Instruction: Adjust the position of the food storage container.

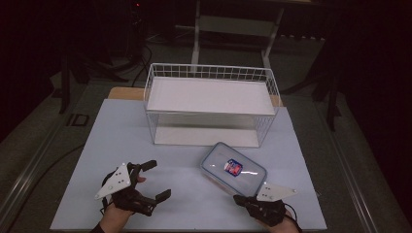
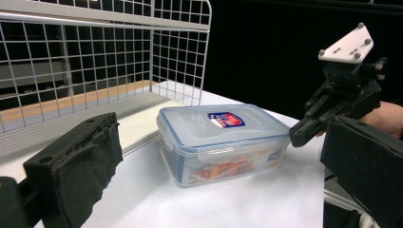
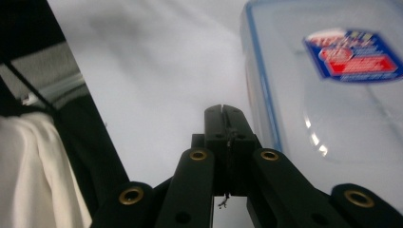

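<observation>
We keep left tongs point(image 1: 156, 179) wide open w/ nothing held, right tongs point(image 1: 236, 198) shut empty beside lidded box point(image 1: 233, 168), prob. to nudge it toward wire basket point(image 1: 212, 73) on counter point(image 1: 116, 141).

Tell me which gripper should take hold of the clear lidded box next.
Left, probably. The left gripper stands wide open, aimed at the clear lidded box across bare table. The right gripper sits nearer, beside the box's near corner, but its fingers are shut together and would have to open first.
</observation>
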The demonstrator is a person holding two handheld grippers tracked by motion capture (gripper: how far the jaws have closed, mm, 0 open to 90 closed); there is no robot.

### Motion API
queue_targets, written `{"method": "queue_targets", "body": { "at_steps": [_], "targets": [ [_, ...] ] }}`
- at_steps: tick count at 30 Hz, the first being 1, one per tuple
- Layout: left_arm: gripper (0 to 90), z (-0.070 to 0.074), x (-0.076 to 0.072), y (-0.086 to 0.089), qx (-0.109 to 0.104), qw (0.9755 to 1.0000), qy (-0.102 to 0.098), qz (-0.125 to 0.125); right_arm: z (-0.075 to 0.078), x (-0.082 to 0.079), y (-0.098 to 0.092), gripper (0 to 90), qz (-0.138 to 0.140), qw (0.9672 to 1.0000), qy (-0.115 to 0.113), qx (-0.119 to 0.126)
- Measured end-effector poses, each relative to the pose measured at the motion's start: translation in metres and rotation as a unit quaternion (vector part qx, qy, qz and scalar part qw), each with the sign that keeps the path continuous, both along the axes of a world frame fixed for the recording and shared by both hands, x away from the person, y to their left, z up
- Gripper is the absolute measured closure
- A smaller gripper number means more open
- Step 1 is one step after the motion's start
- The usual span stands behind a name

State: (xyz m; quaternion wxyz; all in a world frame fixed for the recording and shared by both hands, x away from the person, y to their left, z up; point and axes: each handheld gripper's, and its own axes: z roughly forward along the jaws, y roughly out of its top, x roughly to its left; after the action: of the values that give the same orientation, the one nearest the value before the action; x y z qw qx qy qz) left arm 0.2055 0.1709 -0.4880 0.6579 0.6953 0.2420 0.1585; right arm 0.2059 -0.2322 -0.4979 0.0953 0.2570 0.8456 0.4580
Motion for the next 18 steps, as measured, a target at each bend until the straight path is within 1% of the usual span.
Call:
{"method": "queue_targets", "body": {
  "at_steps": [1,3,5,6,7,9,11,14,18],
  "targets": [
    [0.0,0.0,0.0,0.0,0.0,1.0,0.001,0.0,-0.003,0.0,0.001,90.0,0.001,0.9998,0.004,-0.017],
    [0.0,-0.001,0.001,-0.001,0.002,1.0,0.001,0.001,-0.005,0.001,0.001,90.0,-0.002,0.9995,0.002,-0.031],
    [0.0,-0.001,0.001,-0.001,0.001,1.0,0.002,0.0,-0.006,0.003,0.0,90.0,-0.013,0.9991,0.007,-0.04],
    [0.0,-0.001,0.001,-0.001,0.001,1.0,0.002,0.0,-0.006,0.003,0.0,90.0,-0.013,0.9991,0.007,-0.04],
    [0.0,-0.001,0.001,-0.002,0.001,1.0,0.003,-0.001,-0.006,0.005,-0.003,90.0,-0.014,0.9992,0.016,-0.034],
    [0.0,-0.001,0.001,-0.002,0.002,1.0,0.003,-0.002,-0.006,0.003,-0.003,90.0,-0.018,0.9986,0.004,-0.049],
    [0.0,-0.001,0.001,-0.003,0.004,1.0,0.001,-0.003,-0.005,0.004,-0.004,90.0,-0.021,0.9985,0.005,-0.05],
    [0.0,-0.001,0.0,-0.003,0.004,1.0,0.001,-0.004,-0.005,0.005,-0.009,90.0,-0.03,0.998,0.001,-0.055],
    [0.0,-0.001,0.0,-0.003,0.004,1.0,0.001,-0.005,-0.004,0.011,-0.019,90.0,-0.034,0.9986,-0.001,-0.042]
  ]
}}
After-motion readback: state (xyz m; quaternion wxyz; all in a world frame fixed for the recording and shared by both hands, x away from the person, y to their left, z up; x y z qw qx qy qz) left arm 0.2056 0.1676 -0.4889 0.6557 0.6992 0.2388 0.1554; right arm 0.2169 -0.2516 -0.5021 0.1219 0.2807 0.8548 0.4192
